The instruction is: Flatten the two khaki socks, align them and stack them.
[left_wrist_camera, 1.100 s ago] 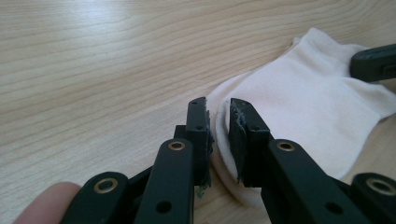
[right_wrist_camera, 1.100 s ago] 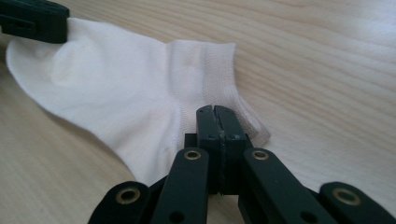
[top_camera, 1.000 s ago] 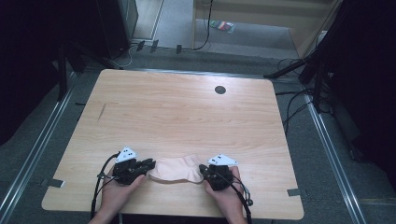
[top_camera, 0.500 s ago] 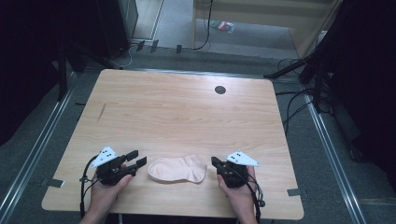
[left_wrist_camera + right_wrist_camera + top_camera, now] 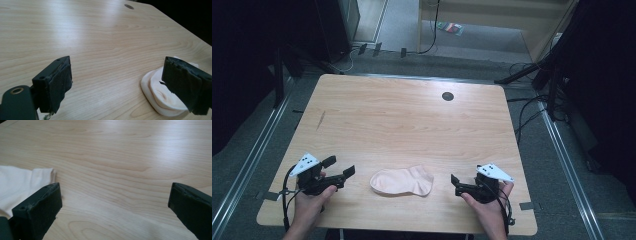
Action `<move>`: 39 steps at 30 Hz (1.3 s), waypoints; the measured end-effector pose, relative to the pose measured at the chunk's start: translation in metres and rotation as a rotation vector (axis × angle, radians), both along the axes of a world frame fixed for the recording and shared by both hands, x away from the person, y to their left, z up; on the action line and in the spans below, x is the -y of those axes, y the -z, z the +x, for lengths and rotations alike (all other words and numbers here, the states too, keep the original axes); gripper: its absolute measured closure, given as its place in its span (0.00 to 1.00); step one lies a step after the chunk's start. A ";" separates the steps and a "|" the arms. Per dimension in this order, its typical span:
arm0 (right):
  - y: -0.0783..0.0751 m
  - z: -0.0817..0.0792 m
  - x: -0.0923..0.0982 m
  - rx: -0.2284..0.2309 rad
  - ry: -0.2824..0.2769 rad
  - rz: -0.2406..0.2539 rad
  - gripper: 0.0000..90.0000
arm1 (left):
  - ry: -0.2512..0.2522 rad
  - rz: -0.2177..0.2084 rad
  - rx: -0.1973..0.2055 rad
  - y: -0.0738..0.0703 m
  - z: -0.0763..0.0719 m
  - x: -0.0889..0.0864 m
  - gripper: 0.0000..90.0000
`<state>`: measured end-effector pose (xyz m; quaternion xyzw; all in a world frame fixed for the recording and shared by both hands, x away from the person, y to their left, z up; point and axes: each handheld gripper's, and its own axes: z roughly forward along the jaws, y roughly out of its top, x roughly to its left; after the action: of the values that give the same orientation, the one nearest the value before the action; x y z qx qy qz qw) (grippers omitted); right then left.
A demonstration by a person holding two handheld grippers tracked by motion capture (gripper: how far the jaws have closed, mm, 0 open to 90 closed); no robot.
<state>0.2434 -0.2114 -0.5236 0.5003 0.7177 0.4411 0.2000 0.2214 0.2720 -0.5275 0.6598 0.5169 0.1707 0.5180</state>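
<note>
A pale peach sock (image 5: 402, 181) lies flat near the table's front edge, midway between the two grippers. My left gripper (image 5: 339, 166) rests to its left, open and holding nothing, a short gap away from the sock. In the left gripper view the sock (image 5: 160, 95) lies partly behind the right-hand jaw of the left gripper (image 5: 117, 73). My right gripper (image 5: 456, 185) sits to the right of the sock, open and holding nothing. The right gripper view shows the sock's edge (image 5: 22, 182) behind the left-hand jaw of the right gripper (image 5: 115, 195).
The light wooden table (image 5: 402, 120) has a dark round hole (image 5: 447, 96) near its far edge. Cables (image 5: 532, 115) and dark stands lie on the floor around the table. A hand holds each gripper at the front edge.
A second ago both grippers were against the sock's two ends. They have since drawn outward, left and right, and the sock lies alone on the table.
</note>
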 end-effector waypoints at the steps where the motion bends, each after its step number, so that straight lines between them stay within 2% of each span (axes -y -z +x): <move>1: 0.000 0.001 0.003 -0.001 0.012 0.007 0.00 | -0.012 0.002 -0.002 0.000 0.000 -0.003 0.09; 6: -0.002 0.000 0.018 0.014 0.048 0.025 0.00 | -0.018 0.030 0.002 0.002 -0.005 -0.017 0.03; 10: 0.001 -0.003 0.028 0.027 0.046 0.010 0.00 | -0.042 0.039 -0.005 0.004 -0.009 -0.033 0.03; 15: 0.006 -0.006 0.042 0.025 0.064 -0.002 0.00 | -0.093 0.068 -0.014 0.008 -0.013 -0.052 0.03; 19: 0.009 -0.008 0.055 0.018 0.085 0.005 0.00 | -0.134 0.075 -0.021 0.009 -0.018 -0.067 0.03; 25: 0.012 -0.013 0.077 0.004 0.131 0.001 0.00 | -0.180 0.100 -0.041 0.015 -0.024 -0.090 0.03; 29: 0.015 -0.016 0.093 -0.003 0.165 0.002 0.00 | -0.217 0.136 -0.040 0.015 -0.026 -0.103 0.03; 31: 0.017 -0.019 0.102 -0.003 0.178 0.003 0.00 | -0.229 0.134 -0.031 0.015 -0.028 -0.110 0.03; 35: 0.021 -0.024 0.119 -0.008 0.203 0.005 0.00 | -0.250 0.163 -0.031 0.017 -0.029 -0.119 0.03; 39: 0.022 -0.028 0.131 -0.012 0.227 0.038 0.00 | -0.256 0.157 -0.045 0.020 -0.026 -0.122 0.03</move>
<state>0.2158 -0.3420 -0.5460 0.5847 0.6490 0.4261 0.2352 0.1956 0.3943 -0.5473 0.6307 0.5932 0.2605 0.4272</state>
